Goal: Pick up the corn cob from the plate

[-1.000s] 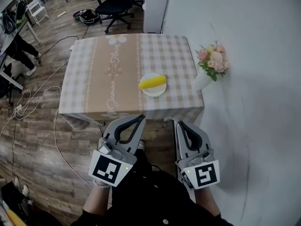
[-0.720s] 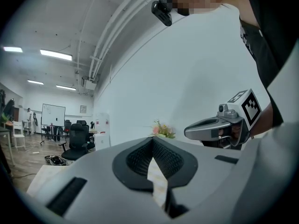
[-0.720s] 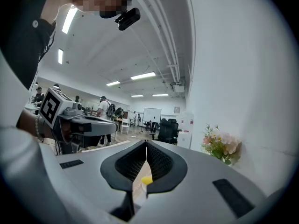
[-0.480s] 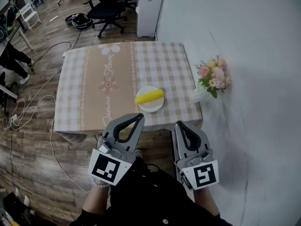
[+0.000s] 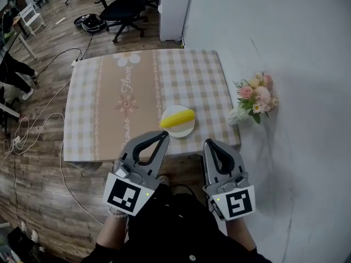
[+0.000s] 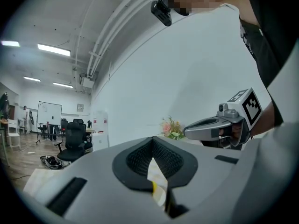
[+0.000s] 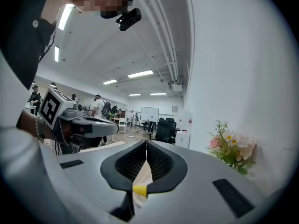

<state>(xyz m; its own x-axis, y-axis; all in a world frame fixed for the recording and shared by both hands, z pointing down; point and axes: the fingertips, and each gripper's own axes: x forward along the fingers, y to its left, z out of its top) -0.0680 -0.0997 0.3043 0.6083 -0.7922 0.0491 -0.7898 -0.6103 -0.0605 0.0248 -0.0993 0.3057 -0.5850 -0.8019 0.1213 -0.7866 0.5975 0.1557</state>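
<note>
The corn cob (image 5: 177, 118) lay on the white plate (image 5: 179, 134), which stood on the checked table (image 5: 126, 92) close to its near edge and somewhat right of the middle. The long axis of the cob ran from left to right, with the right end turned a little to the far side. So it lay almost across the line along which both grippers pointed. Both were held level at the near side of the table, aimed at the far side. The left gripper (image 5: 163, 136) had its jaws together with nothing between them, and in the head view its tip stood just at the near left rim of the plate. The right gripper (image 5: 208, 144) was closed and empty too. Its tip was right of the plate and nearer to the person, so a clear gap separated it from the cob. By this view the left gripper seemed the closer one, but how high each was above the table I could not tell. The flowers (image 5: 255, 95) stood off the right edge of the table, well apart from the plate. In my judgement the chosen gripper must first open. Then it must meet the cob across its thickness, not along its length, so the wrist probably needs to tip down or roll before closing.
</note>
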